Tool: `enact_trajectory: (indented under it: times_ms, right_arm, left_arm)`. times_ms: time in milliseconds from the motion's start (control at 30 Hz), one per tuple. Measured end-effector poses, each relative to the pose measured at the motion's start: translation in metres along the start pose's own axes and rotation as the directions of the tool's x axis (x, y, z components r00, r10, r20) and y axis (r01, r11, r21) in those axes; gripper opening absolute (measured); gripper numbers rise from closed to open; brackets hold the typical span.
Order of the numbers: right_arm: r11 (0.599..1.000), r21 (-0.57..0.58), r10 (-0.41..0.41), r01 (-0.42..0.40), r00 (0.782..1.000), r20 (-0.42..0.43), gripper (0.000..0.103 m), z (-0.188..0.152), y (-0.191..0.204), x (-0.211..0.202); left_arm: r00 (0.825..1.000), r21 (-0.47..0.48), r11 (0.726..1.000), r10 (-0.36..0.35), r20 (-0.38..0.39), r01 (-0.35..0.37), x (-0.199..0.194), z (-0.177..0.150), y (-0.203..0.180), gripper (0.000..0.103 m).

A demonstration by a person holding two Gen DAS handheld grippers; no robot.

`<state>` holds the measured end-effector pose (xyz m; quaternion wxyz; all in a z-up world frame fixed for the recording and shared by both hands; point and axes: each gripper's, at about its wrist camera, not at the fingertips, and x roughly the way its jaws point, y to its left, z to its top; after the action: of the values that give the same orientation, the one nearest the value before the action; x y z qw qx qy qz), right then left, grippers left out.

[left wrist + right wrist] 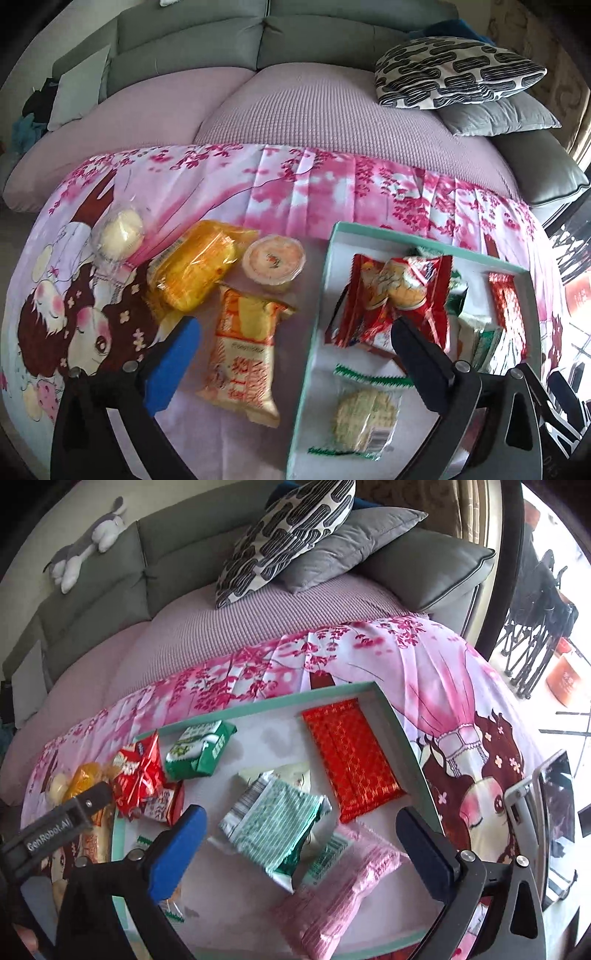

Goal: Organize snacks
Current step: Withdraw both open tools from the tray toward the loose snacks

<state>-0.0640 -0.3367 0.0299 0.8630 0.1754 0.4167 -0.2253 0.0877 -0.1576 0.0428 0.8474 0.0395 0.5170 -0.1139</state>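
A shallow tray with a teal rim (317, 317) lies on a pink cartoon-print cloth (295, 184). In it lie a red packet (399, 295), a clear cracker packet (365, 410) and a red foil pack (506, 299). My left gripper (295, 354) is open, astride the tray's left rim, above an orange-white packet (245, 354) outside the tray. A yellow packet (199, 266), a jelly cup (275, 262) and a wrapped white bun (120, 236) lie left of the tray. My right gripper (299, 838) is open over the tray (406, 731), above a green striped packet (273, 823) and a pink packet (340, 886); nothing is held.
A grey sofa (192, 40) with a lilac seat cover stands behind, with a patterned cushion (454, 70) and a grey one. A plush toy (88, 542) lies on the sofa back. A phone on a stand (554, 812) is at the right. A green packet (199, 749) lies in the tray.
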Motion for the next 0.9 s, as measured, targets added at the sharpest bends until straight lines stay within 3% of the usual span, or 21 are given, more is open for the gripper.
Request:
enact_trajectory:
  times_ms: [333,900]
  right_arm:
    - [0.999,-0.054,0.002,-0.004,1.0,-0.031,0.103,-0.011,0.026,-0.008]
    - [0.97,-0.216,0.108,-0.115,0.993,-0.044,0.103,-0.038,0.113,-0.021]
  left_arm:
    - [0.997,-0.002,0.997,0.08,0.001,-0.08,-0.014,-0.027,0.047,0.102]
    - [0.989,-0.229,0.963,0.133,-0.069,-0.145,-0.025,-0.052,0.163,0.102]
